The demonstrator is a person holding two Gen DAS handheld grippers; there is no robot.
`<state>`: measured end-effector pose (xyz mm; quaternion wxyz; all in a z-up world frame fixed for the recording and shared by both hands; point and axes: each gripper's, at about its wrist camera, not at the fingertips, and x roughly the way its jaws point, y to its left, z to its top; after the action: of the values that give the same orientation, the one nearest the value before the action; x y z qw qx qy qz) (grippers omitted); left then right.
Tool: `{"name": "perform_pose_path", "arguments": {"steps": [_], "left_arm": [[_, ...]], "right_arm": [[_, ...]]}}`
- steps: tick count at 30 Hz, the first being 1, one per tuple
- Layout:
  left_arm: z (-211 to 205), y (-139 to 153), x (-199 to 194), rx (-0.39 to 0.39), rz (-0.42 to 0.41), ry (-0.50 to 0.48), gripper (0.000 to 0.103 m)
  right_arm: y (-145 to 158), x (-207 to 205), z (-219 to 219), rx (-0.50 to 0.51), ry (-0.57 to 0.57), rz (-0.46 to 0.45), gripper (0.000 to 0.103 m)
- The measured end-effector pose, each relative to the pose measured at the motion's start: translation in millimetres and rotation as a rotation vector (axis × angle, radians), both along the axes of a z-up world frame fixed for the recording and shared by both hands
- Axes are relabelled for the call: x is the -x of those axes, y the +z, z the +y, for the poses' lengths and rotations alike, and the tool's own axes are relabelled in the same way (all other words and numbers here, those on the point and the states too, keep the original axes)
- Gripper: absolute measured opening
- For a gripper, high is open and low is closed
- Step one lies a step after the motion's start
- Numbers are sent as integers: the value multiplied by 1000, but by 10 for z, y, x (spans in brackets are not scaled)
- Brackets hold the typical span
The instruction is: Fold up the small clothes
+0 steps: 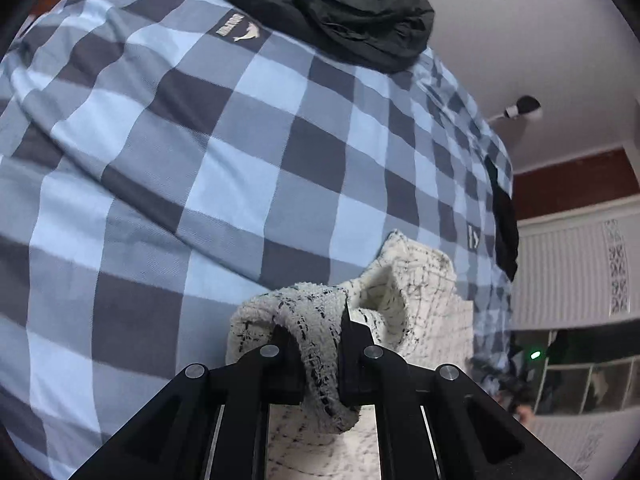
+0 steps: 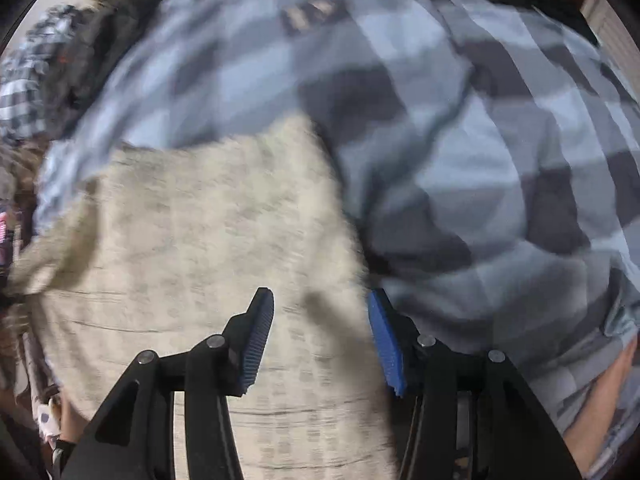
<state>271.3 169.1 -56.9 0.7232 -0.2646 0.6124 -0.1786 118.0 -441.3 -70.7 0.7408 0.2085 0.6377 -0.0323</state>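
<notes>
**Pinching one edge while the other side is let go**

Gripped between the shut jaws of the left gripper [image 1: 320, 356] is a thick roll of the cream knitted garment [image 1: 416, 300], which is marked with thin dark lines. The cloth is bunched around the jaws and falls below them, so it is judged that this edge is held to carry a fold. Beyond the jaws, the rest of the garment is seen lying flat on the blue and grey checked bedcover [image 1: 168, 168].

The jaws of the right gripper [image 2: 320, 340] are parted about half way, and nothing is pressed between the blue ribbed pads [image 2: 386, 344]. The same garment [image 2: 192, 232] is spread under and ahead of them, with its edge running just below the right pad. This view is blurred, so fine detail cannot be told. It is judged that this side is free so the cloth can settle.

Far ahead of the left jaws, a dark garment [image 1: 352, 12] is heaped on the bedcover, well apart from the work.
</notes>
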Motion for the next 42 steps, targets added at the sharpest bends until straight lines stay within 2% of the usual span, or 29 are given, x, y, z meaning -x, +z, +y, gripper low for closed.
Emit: {"name": "perform_pose_path", "arguments": {"steps": [2,6,7,9,11,14,17,18,19,20,21,23,25,27,29,32,34,35,36,37,38,40,42], "left_arm": [[82,-47,8,23,59,45,7],[251,-464,31,10,350,41,7],[290,-517,50,21,373,36,7],[371,-531,71,32,345,26,7],[451,-448,39,50,287,51,9],[446,-257,-17,103,204,53,10],[311,-111,-75,105,173,3,10],[304,-82,-97,104,167,1,10],[317,-58,-105,106,165,6,10],[363,-43,-117,107,163,23,10],[460,-24,-134,107,158,58,10],[676,51,-156,102,110,146,10],[939,220,-131,34,-1,265,10],[1079,361,-84,-31,-72,306,10],[1040,406,-56,-113,-90,262,10],[672,362,23,-275,-125,89,10],[368,278,141,-328,-148,-32,10],[188,226,213,-333,-160,-98,10],[-28,156,307,-335,-171,-168,10],[-234,80,403,-335,-176,-231,10],[-393,10,496,-328,-175,-279,10],[-770,-209,733,-282,-137,-399,10],[-1044,-415,942,-243,-90,-475,10]], "right_arm": [[-133,82,-98,-13,-34,48,45],[-280,138,-162,-92,-59,82,45],[-301,128,-184,-118,-83,87,45],[-285,84,-240,-134,-133,64,45],[-228,-13,-275,-94,-156,27,45],[-199,-163,-209,-31,-122,8,45],[-195,-250,-40,27,-81,-2,45],[-190,-268,28,66,-51,-6,43],[-155,-287,123,120,-13,-31,33],[-115,-293,215,195,29,-53,3],[-99,-314,283,249,59,-47,4],[-62,-286,266,245,37,-46,3],[-32,-263,270,237,-1,-43,4],[8,-275,282,240,-10,-47,4],[78,-350,233,238,-35,-57,6],[267,-415,-15,206,-176,-77,11],[469,-335,-125,225,-281,-151,23],[576,-298,-107,242,-296,-199,39],[675,-275,-20,256,-283,-239,49],[711,-282,80,255,-257,-258,64],[726,-249,179,242,-226,-274,70],[747,-231,461,175,-146,-295,70],[691,-199,903,80,-6,-279,70]]}}
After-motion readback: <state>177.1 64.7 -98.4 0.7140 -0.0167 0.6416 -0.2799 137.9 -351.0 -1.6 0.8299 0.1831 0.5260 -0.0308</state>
